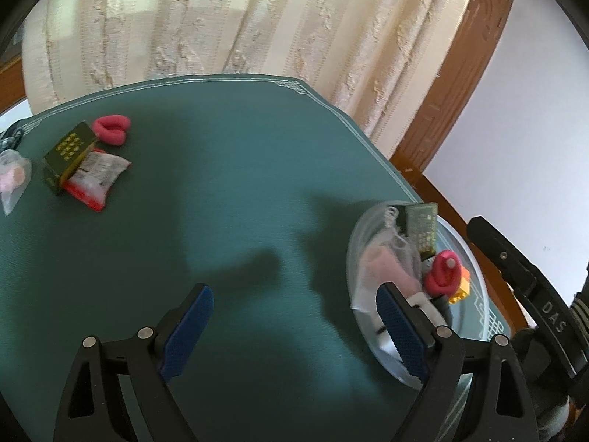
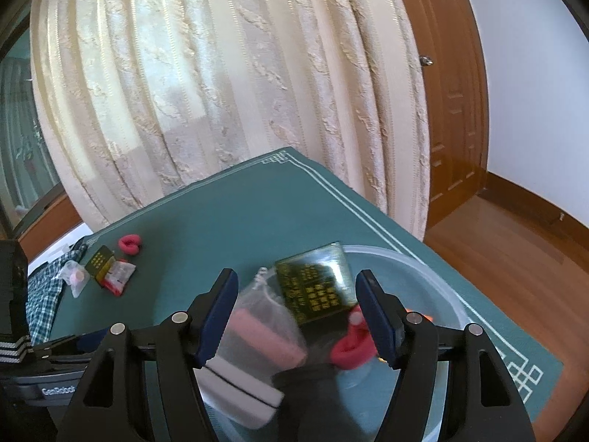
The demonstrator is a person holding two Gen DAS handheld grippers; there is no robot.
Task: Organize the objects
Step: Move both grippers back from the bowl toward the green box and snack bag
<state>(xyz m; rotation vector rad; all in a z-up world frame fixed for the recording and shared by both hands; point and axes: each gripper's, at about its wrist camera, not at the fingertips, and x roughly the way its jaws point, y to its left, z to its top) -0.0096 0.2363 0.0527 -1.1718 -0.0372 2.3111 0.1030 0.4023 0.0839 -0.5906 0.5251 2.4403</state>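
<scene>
The counter (image 1: 239,191) is covered in green cloth. The clear bowl (image 2: 434,272) sits at its right corner, holding a dark green box (image 2: 316,287), a mesh pouch (image 2: 265,328) and a pink ring (image 2: 349,350). Well left of the bowl lie a second green box (image 1: 68,151), a snack packet (image 1: 97,176) and another pink ring (image 1: 110,129). Left hand-held gripper (image 1: 294,316) — jaws wide, empty, beside the bowl. Right hand-held gripper (image 2: 296,302) — jaws wide, empty, over the bowl.

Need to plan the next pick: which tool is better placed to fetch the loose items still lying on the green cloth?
Left, probably. The left tool is open over bare cloth, facing the green box and pink ring. The right tool hangs open over the clear bowl, farther off.
</scene>
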